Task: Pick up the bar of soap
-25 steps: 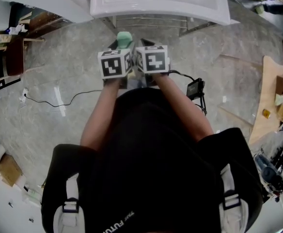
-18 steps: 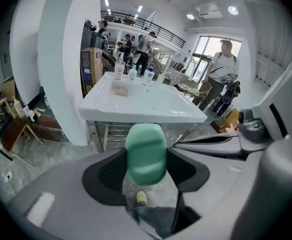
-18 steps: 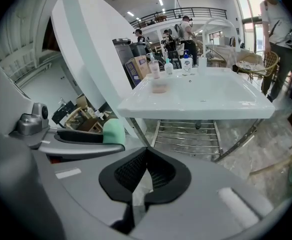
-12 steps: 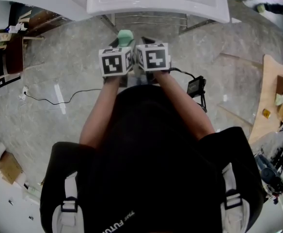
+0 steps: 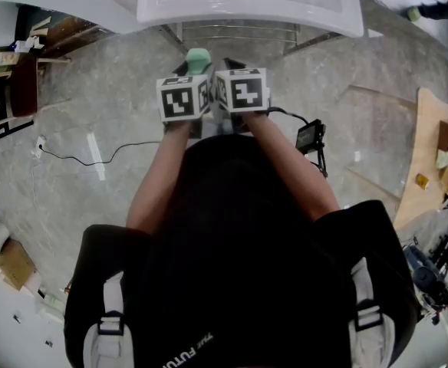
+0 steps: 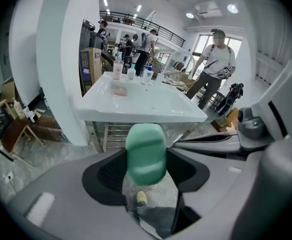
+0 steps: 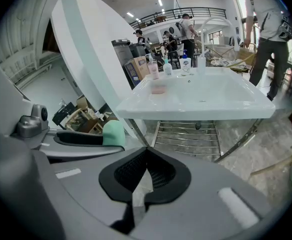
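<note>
Soap bar point(image 6: 145, 151) gripped by left gripper point(image 6: 146, 168), long axis toward sink point(image 6: 141, 115); right gripper point(image 7: 145, 176) fingers point(image 7: 128, 174) closed

One green soap bar point(image 6: 145, 151), two tools point(image 6: 147, 168) point(image 7: 144, 176), one white sink point(image 5: 320, 8).

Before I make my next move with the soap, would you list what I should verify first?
1. Left hand-held gripper shut on the green bar of soap: ok.
2. Soap upright and centred between the pads: ok.
3. Grip firm enough not to slip: cannot tell.
4. Right hand-held gripper empty, jaws together: ok.
5. Room between the two grippers: not ok, as their marker cubes nearly touch in the head view.
6. White basin ahead, apart from both grippers: ok.
</note>
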Demonstrator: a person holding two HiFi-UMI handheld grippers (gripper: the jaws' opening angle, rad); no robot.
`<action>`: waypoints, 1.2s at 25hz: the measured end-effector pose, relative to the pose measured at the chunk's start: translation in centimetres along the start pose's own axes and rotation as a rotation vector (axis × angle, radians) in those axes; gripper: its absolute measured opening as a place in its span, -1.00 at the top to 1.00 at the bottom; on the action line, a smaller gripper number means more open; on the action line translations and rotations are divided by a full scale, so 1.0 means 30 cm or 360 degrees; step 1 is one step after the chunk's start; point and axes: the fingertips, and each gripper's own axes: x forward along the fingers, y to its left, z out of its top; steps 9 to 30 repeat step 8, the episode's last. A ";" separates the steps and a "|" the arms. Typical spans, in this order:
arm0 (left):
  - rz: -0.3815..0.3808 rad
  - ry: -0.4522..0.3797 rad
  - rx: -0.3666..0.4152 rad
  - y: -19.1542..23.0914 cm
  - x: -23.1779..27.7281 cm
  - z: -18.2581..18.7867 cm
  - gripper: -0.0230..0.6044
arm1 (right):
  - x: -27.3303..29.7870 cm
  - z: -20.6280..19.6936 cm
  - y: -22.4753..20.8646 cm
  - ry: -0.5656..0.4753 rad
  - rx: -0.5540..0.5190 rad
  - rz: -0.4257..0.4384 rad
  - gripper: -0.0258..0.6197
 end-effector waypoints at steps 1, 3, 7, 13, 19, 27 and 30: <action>-0.0001 -0.0001 -0.0002 0.000 0.002 0.004 0.14 | 0.001 0.004 -0.002 0.0001 0.0003 -0.0001 0.88; -0.0002 0.0001 -0.0003 0.002 0.003 0.010 0.14 | 0.002 0.011 -0.005 0.0002 0.0007 -0.0005 0.88; 0.0001 0.0007 0.0000 0.006 0.000 0.011 0.14 | 0.005 0.014 0.002 0.0000 0.0008 -0.0003 0.88; 0.0001 0.0008 0.0000 0.007 -0.001 0.012 0.14 | 0.006 0.014 0.004 0.0000 0.0008 -0.0001 0.88; 0.0001 0.0008 0.0000 0.007 -0.001 0.012 0.14 | 0.006 0.014 0.004 0.0000 0.0008 -0.0001 0.88; 0.0001 0.0008 0.0000 0.007 -0.001 0.012 0.14 | 0.006 0.014 0.004 0.0000 0.0008 -0.0001 0.88; 0.0001 0.0008 0.0000 0.007 -0.001 0.012 0.14 | 0.006 0.014 0.004 0.0000 0.0008 -0.0001 0.88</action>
